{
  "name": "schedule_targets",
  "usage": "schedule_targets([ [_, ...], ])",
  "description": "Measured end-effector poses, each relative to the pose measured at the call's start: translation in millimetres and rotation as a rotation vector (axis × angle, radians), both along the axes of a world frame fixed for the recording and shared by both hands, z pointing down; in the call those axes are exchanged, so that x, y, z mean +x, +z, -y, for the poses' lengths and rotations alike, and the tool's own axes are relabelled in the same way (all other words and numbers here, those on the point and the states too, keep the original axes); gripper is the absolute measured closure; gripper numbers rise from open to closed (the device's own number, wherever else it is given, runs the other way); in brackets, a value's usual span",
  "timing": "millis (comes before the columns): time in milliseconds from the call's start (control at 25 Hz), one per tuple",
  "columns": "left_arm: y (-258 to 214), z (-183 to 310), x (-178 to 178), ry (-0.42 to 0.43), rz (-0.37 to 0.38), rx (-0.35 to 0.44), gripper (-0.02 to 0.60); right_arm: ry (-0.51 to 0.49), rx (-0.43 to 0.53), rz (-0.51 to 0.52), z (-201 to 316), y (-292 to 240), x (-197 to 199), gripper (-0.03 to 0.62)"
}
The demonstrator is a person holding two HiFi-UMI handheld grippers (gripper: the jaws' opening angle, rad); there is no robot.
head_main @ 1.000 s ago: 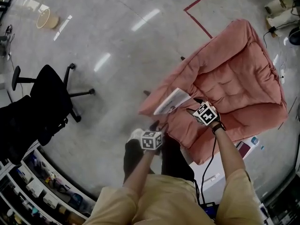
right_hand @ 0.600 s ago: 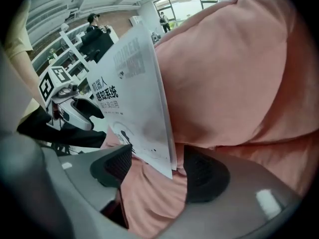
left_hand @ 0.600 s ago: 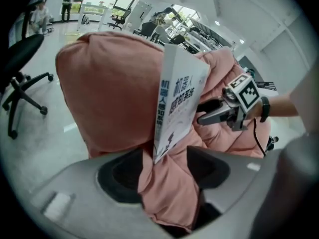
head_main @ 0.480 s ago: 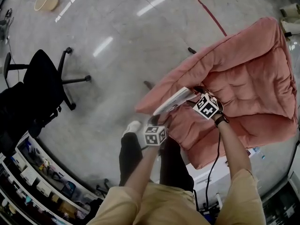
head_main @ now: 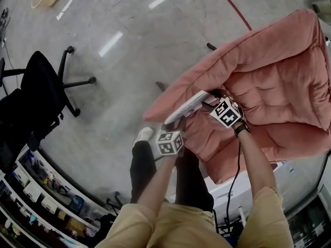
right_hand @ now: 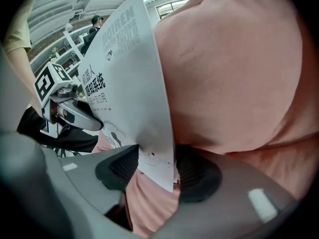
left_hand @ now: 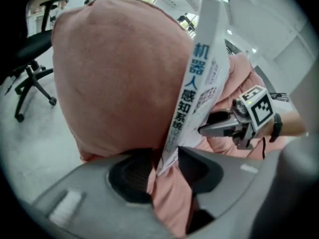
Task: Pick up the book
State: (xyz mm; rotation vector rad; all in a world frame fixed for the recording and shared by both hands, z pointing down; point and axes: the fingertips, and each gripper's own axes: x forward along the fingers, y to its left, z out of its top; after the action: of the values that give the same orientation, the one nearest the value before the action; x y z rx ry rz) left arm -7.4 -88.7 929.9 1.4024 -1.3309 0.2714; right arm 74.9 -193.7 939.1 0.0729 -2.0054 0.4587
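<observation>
Your two grippers meet on one white paperback book [head_main: 189,106], tilted along the arm edge of the single pink quilted armchair [head_main: 279,81]. The left gripper [left_hand: 164,171] has just closed on the book's outer corner, and the right gripper [right_hand: 157,171] on the corner nearer the seat. Both clamp it. Open grey floor [head_main: 119,71] lies beyond that arm, and one black office chair [head_main: 41,87] stands well apart.

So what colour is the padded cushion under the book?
Salmon pink; the cushion under the book shows best in the head view.
</observation>
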Motion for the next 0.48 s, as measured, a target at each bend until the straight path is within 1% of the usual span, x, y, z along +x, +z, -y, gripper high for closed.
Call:
schedule_targets([
  [80,0.2,-2.5,4.3,0.025,0.008,0.005,0.469,-0.002,0.002,0.009,-1.7,1.2,1.3,0.360],
  [120,-0.2,-3.8,6.0,0.041,0.017,0.004,0.484,-0.014,0.003,0.011,-2.5,1.4,2.0,0.370],
  [240,0.2,-4.7,9.0,0.100,0.041,0.002,0.502,-0.087,-0.010,0.007,-3.9,8.0,2.5,0.364],
  [320,0.6,-4.6,12.7,0.154,0.053,0.011,0.511,-0.135,-0.030,-0.008,-6.8,15.6,3.6,0.326],
  [400,0.2,-3.7,15.6,0.204,0.063,0.024,0.521,-0.153,-0.035,-0.013,-6.6,19.0,3.6,0.336],
  [480,-0.1,-2.1,15.4,0.231,0.065,0.034,0.525,-0.149,-0.029,-0.007,-3.7,17.9,3.2,0.351],
])
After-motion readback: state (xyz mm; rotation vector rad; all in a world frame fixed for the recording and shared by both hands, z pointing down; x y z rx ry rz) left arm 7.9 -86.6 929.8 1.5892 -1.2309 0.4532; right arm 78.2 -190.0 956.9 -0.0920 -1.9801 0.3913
